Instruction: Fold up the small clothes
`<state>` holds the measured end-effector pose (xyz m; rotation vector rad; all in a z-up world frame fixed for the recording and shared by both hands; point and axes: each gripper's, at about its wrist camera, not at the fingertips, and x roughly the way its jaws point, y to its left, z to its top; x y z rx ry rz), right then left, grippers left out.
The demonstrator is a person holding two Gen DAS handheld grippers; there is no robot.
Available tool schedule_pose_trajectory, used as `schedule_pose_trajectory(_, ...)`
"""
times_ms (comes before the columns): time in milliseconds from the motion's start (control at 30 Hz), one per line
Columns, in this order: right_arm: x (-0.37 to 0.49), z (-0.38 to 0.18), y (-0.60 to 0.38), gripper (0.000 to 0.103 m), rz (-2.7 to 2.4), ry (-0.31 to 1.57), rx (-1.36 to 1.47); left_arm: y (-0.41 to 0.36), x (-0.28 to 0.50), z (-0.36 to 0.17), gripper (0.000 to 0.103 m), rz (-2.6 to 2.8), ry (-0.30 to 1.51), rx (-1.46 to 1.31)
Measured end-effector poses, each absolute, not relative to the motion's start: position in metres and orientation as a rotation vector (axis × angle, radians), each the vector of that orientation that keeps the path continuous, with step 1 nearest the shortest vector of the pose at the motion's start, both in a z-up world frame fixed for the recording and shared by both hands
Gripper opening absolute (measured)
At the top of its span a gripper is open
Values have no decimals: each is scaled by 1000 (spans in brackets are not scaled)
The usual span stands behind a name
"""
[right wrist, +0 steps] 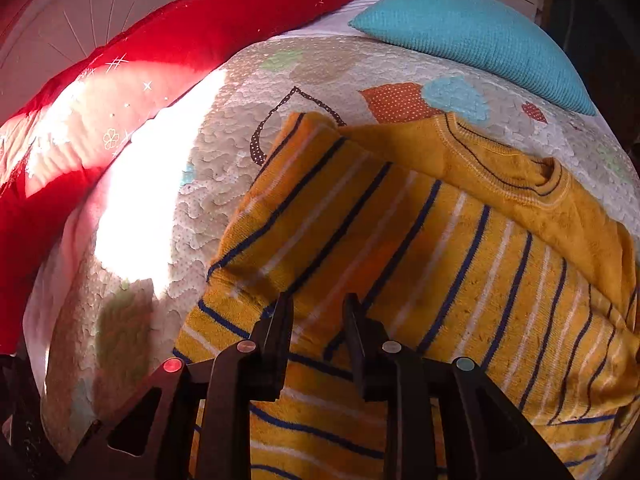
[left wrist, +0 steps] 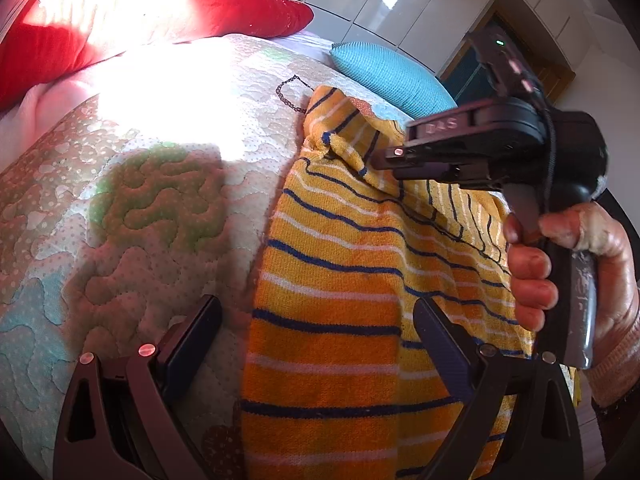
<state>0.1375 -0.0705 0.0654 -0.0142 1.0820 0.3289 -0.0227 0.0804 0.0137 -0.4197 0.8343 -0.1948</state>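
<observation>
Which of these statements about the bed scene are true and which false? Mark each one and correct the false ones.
1. The yellow knitted sweater with blue and white stripes lies on a quilted patterned bedspread. True.
2. The left tool is shut. False: its fingers stand wide apart.
3. A red cushion and a turquoise textured cushion lie at the far end of the bed. True.
4. The sweater is plain green. False: it is yellow with stripes.
5. The right tool is above the sweater. True.
</observation>
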Motion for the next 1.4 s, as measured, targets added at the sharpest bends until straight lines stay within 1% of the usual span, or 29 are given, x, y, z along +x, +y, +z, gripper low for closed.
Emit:
schedule_pose_trajectory(67,114,76,-108,39,298,1051,14,81,-24,14,96,-198,830,-421)
schedule_pose_trajectory(267,32,82,-289,41,23,988,193,80,-30,14,96,-199,809,-412)
schedule_pose_trajectory(333,-11,87,-360,41,-68,951,325,80,-33,14,96,-202,800,-409)
schedule_pose_trajectory(433,-90,91,-451,46,-203,872,492,80,-33,13,96,-206,795,-412)
schedule_pose_trajectory(600,-207,78,-547,49,-351,766,734,74,-28,13,100,-198,818,-376)
schedule_pose_trajectory(700,-246,64,-569,49,-303,694,887,70,-26,12,100,-189,827,-354)
schedule_pose_trajectory(800,-253,51,-568,50,-224,644,989,69,-25,12,100,-185,832,-343)
schedule_pose_trajectory(900,-237,38,-562,50,-189,636,1034,67,-24,12,100,-179,840,-327)
schedule_pose_trajectory(1000,-213,27,-559,54,-245,642,1028,65,-23,12,100,-172,847,-307)
schedule_pose_trajectory(1133,-188,30,-563,57,-333,598,982,62,-21,12,100,-162,854,-284)
schedule_pose_trajectory(1167,-181,30,-564,53,-344,598,971,61,-21,12,100,-159,856,-279)
schedule_pose_trajectory(1200,-175,31,-565,42,-344,605,963,60,-21,12,100,-157,858,-275)
schedule_pose_trajectory(1233,-169,30,-567,12,-320,614,968,60,-21,12,100,-154,859,-270)
schedule_pose_trajectory(1267,-165,30,-570,10,-289,628,987,59,-22,12,100,-151,860,-265)
schedule_pose_trajectory(1400,-174,58,-582,9,-331,572,921,55,-23,12,100,-133,865,-234)
